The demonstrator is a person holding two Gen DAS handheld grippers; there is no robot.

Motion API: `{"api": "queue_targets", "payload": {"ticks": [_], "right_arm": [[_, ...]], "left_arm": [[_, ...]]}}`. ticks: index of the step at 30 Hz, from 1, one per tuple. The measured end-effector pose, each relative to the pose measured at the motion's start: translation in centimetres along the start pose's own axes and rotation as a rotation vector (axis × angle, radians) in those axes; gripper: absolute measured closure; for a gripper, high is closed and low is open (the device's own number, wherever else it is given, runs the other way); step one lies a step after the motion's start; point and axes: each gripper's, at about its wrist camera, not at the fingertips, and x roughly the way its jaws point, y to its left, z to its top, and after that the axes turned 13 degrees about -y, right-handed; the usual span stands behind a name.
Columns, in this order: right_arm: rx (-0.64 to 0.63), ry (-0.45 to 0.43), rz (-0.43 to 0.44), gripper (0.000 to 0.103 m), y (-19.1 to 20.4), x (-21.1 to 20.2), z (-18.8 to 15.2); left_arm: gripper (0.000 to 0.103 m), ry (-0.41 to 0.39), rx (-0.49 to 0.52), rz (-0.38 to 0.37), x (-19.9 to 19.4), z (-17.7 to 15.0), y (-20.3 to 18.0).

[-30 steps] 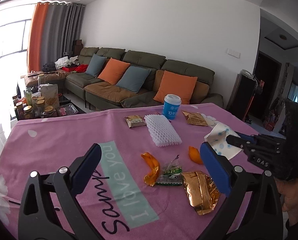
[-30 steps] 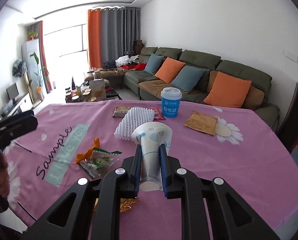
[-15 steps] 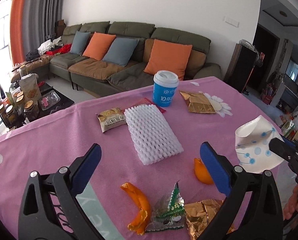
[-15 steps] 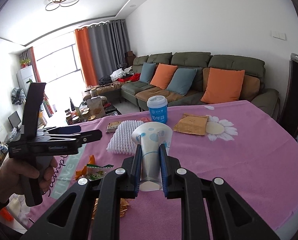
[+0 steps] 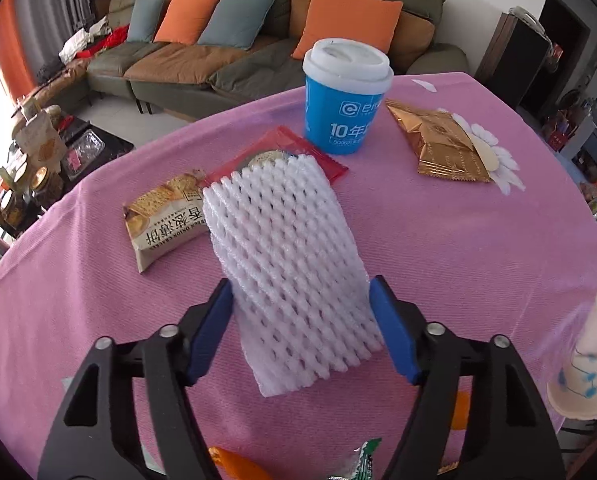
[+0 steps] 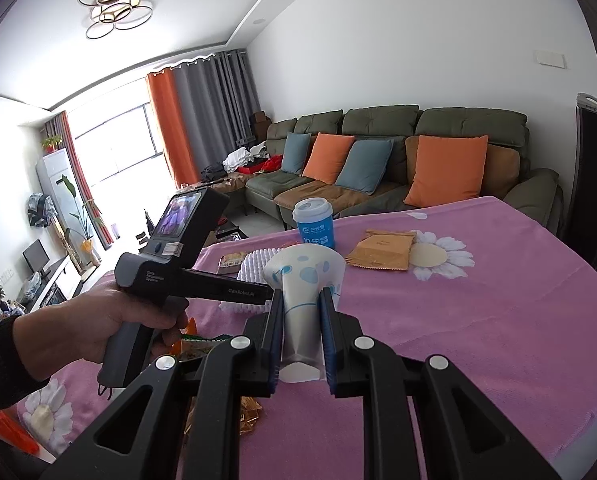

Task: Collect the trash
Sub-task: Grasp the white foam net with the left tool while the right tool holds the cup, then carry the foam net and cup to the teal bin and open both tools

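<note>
A white foam net (image 5: 290,264) lies on the pink tablecloth (image 5: 478,264). My left gripper (image 5: 301,284) points down over its near end. The jaws are closing with the net between them, and the blue pads (image 5: 214,328) touch its two long edges. My right gripper (image 6: 302,300) is shut on a squashed white paper cup with blue dots (image 6: 304,268), held above the table. That cup also shows at the right edge of the left wrist view as paper cup (image 5: 590,360). A hand (image 6: 110,324) holds the left gripper's handle just left of the cup.
Behind the net stand a blue lidded cup (image 5: 344,96), a red wrapper (image 5: 282,148), a cracker packet (image 5: 166,216) and a gold wrapper (image 5: 442,144). Orange peel (image 5: 234,464) and a green wrapper (image 5: 362,456) lie near the front edge. A sofa (image 6: 378,152) is beyond the table.
My left gripper has moved forward and down onto the foam net, and its jaws have narrowed around it. The right gripper still grips the paper cup and has tilted up a little.
</note>
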Motion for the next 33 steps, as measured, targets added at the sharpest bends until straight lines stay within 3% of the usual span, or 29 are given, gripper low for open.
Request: {"api": "queue_targets", "payload": {"ticks": [2, 4, 5, 12, 19, 25, 33], "right_arm": [[0.003, -0.001, -0.001, 0.087, -0.1, -0.1, 0.0], [0.001, -0.003, -0.001, 0.087, -0.1, -0.2, -0.1], [0.003, -0.006, -0.001, 0.087, -0.1, -0.3, 0.0], [0.007, -0.028, 0.005, 0.087, -0.1, -1.0, 0.2], [0.035, -0.06, 0.056, 0.087, 0.4, -1.8, 0.7], [0.03, -0.075, 0.117, 0.087, 2.4, -2.4, 1.0], [-0.012, -0.083, 0.24, 0.087, 7.5, -3.4, 1.1]], "left_arm": [[0.061, 0.0, -0.001, -0.024, 0.0, 0.3, -0.2], [0.076, 0.007, -0.008, -0.062, -0.2, 0.3, -0.2], [0.078, 0.004, -0.011, -0.071, -0.3, 0.3, -0.2], [0.08, -0.089, -0.083, -0.142, -4.6, -0.7, 1.5], [0.08, -0.251, -0.106, -0.142, -13.6, -2.7, 3.1], [0.08, -0.366, -0.106, -0.1, -21.9, -7.5, 4.7], [0.08, -0.495, -0.147, 0.011, -31.9, -14.7, 6.8]]}}
